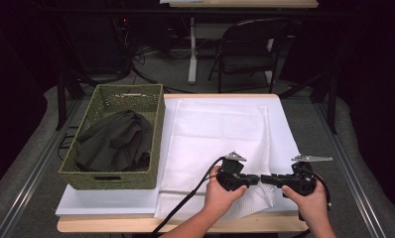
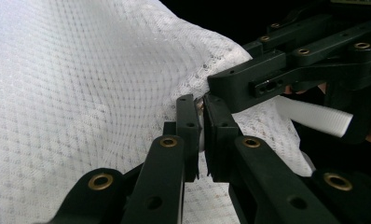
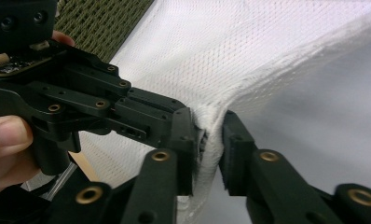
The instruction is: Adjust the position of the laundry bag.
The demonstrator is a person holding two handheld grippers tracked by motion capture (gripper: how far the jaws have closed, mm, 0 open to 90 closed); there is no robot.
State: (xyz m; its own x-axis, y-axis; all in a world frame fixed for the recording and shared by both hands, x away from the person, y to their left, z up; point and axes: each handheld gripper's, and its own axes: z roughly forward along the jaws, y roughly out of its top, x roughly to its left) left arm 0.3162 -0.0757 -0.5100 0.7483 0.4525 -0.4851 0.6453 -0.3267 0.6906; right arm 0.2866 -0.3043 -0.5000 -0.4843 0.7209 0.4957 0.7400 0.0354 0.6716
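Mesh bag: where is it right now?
In the high view the white mesh bag lies flat mid-table, right of the green basket; both grippers pinch its near right corner.

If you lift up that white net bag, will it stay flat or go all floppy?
Probably floppy: the white net bag bunches into soft folds where the left gripper pinches it. It likely weighs little, since the see-through mesh peaks up between the right gripper jaws. It may snag rather than slip, being full of holes.
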